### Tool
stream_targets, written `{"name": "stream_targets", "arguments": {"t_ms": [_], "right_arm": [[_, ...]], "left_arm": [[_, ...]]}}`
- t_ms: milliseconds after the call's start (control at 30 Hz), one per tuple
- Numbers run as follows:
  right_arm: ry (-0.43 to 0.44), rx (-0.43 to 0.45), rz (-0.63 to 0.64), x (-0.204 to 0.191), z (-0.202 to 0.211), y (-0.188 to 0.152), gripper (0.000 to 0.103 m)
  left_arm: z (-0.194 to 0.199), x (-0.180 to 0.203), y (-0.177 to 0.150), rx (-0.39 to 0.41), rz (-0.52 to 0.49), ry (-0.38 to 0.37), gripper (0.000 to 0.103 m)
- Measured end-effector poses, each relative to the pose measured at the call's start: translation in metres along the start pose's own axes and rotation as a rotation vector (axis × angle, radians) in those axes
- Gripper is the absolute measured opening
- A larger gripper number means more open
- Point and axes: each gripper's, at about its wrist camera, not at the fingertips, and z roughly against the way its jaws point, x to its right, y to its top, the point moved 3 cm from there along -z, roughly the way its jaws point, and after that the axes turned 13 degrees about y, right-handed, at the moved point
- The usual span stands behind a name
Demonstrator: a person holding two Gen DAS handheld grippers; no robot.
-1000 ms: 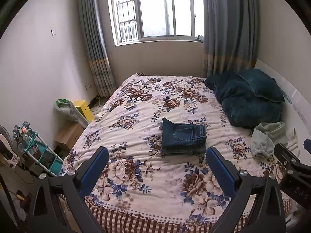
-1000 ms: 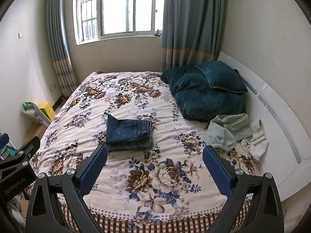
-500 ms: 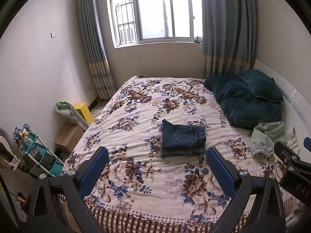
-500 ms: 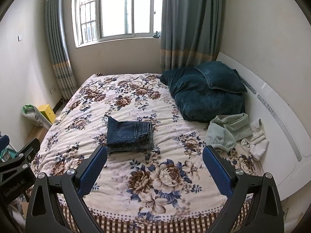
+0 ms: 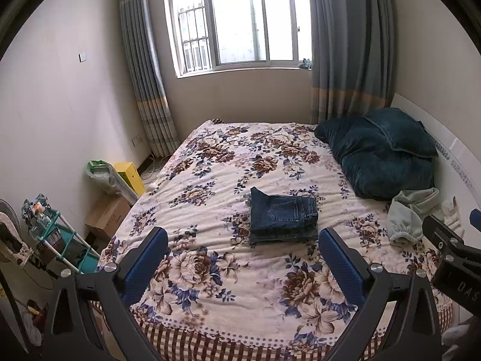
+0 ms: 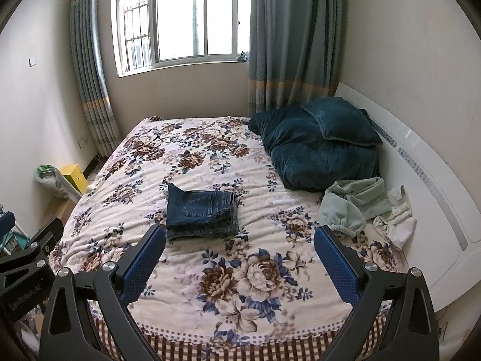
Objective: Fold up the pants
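Two grippers, both spread wide, hold nothing.

Left view: our left gripper (image 5: 243, 246) has pulled back a bit. Jeans (image 5: 284, 216) lie folded, mid bed (image 5: 210, 325), untouched. We think fold done.

Right view: our right gripper (image 6: 240, 245) hangs near bed foot, jeans (image 6: 202, 210) well ahead. Green top (image 6: 353, 204) by pillows (image 6: 318, 147). No bins or boxes on bed.

Left gripper (image 5: 243, 258) and right gripper (image 6: 240, 255): black angular frames, silver screws, blue dimpled pads (image 5: 341, 266), partial white lettering on the bodies.
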Motion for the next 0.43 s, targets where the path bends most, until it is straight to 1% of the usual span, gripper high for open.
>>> {"name": "stream_targets", "arguments": {"t_ms": [433], "right_arm": [[-0.005, 0.006, -0.006, -0.001, 0.001, 0.001, 0.103]], "left_arm": [[0.006, 0.000, 0.013, 0.026, 0.003, -0.013, 0.103]]}}
